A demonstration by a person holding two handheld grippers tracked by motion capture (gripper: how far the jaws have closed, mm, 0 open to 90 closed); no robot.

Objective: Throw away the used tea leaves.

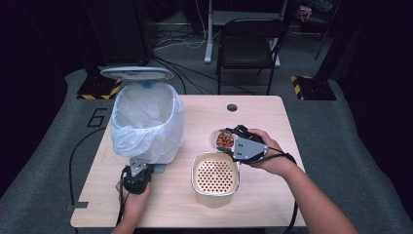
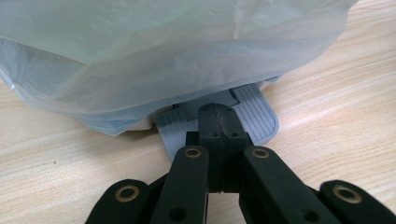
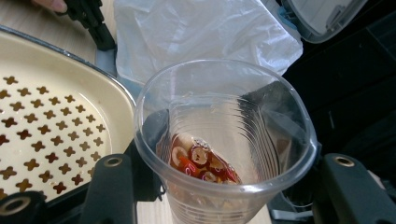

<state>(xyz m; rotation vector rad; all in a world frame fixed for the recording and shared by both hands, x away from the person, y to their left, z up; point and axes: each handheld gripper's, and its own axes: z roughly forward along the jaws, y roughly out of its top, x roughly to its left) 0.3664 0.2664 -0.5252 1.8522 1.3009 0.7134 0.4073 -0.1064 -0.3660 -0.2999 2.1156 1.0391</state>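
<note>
Black two-jaw gripper with brass-ringed pivot holes, trailing black cable, other gripper topped by grey three-cornered plate

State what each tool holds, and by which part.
The right tool clamps a clear cup by its side walls. The left tool, shut, presses the bin's pedal, holding nothing.

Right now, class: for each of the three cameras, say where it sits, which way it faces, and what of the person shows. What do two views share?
High view: above the table's near edge, looking forward and down; both forearms and hands show.
Left gripper view: rides the left gripper, facing the bin's pedal; shut black jaws show.
Right gripper view: rides the right gripper, looking into the held plastic cup; its jaws flank it.
Shared: the white bin bag, in the high and right gripper views.
</note>
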